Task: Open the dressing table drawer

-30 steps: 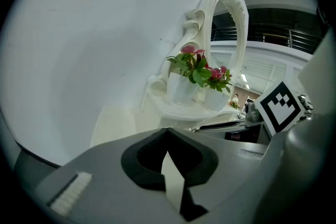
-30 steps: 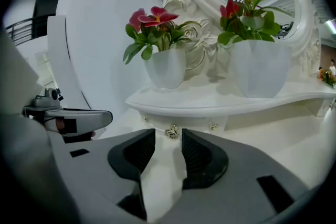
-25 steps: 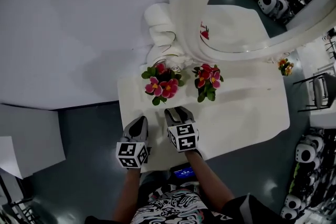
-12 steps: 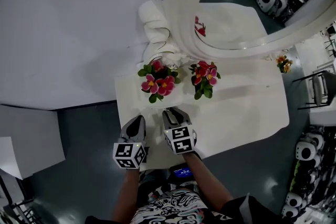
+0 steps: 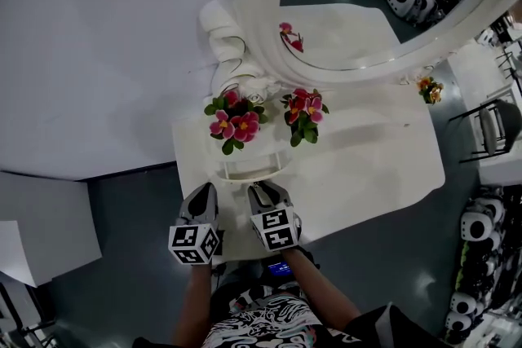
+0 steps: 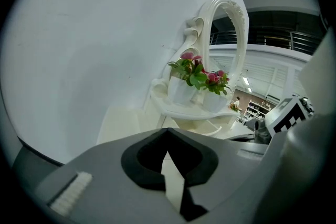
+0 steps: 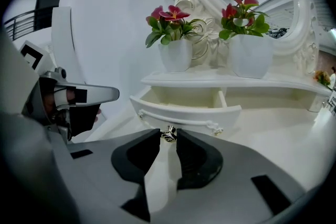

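Observation:
The white dressing table [image 5: 371, 167] has a small curved drawer [image 7: 184, 115] under its raised shelf. The drawer [image 5: 249, 169] stands pulled out, its pale inside showing. My right gripper [image 7: 168, 137] is shut on the drawer's small metal knob [image 7: 168, 134]; its jaws have just been closing with that knob between them. In the head view the right gripper [image 5: 263, 191] sits just in front of the drawer. My left gripper [image 5: 201, 198] hovers at the table's left front corner. Its jaws [image 6: 167, 130] meet at the tips, holding nothing.
Two white pots of pink flowers [image 5: 232, 123] [image 5: 303, 115] stand on the shelf above the drawer. A large oval mirror [image 5: 367, 4] in an ornate white frame rises behind them. A white wall [image 5: 98, 37] lies to the left, and grey floor surrounds the table.
The drawer, closed a second ago, now stands out from under the shelf. My right gripper has drawn back toward me with the knob. The left gripper has stayed about where it was.

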`<state>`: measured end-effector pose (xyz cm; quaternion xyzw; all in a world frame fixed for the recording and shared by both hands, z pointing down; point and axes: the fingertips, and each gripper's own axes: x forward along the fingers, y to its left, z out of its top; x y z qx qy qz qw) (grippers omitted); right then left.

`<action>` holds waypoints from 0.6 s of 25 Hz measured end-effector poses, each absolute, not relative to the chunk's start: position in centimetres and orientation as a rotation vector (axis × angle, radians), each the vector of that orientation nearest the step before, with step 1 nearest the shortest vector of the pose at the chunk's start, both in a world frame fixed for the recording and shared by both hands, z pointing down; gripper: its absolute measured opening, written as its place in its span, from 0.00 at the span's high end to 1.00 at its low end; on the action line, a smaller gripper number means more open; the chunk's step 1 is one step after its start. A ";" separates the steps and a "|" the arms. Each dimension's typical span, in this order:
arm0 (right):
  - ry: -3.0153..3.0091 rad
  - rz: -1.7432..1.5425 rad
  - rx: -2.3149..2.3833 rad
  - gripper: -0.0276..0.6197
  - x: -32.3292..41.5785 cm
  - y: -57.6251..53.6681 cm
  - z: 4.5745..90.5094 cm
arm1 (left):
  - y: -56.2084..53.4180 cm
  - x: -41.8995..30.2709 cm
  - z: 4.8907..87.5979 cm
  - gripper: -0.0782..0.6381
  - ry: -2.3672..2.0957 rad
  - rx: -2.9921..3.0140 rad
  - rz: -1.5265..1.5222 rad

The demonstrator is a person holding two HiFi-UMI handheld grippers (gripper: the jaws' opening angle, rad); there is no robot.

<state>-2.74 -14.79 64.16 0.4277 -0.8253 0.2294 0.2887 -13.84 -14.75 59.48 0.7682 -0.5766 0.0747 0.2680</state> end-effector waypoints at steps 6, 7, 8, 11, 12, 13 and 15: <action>-2.184 0.607 1.124 0.79 -2.4 -14.5 64.0 | -14.7 -13.1 58.5 0.89 -1.540 2.105 0.195; -2.181 0.607 1.124 0.77 -2.3 -14.2 63.8 | -14.7 -13.1 58.1 0.89 -1.542 2.108 0.190; -2.181 0.609 1.127 0.77 -2.1 -14.0 63.5 | -14.7 -13.1 57.7 0.89 -1.544 2.114 0.184; -2.193 0.593 1.154 0.78 -1.6 -13.2 62.1 | -14.8 -12.8 56.2 0.89 -1.546 2.145 0.161; -2.200 0.577 1.163 0.78 -1.3 -13.0 61.5 | -14.8 -12.7 55.6 0.89 -1.546 2.159 0.151; -2.207 0.559 1.173 0.79 -1.0 -12.9 60.9 | -14.8 -12.5 55.0 0.89 -1.548 2.173 0.143; -2.221 0.523 1.207 0.84 -0.4 -13.1 59.5 | -14.8 -12.3 53.9 0.89 -1.555 2.200 0.134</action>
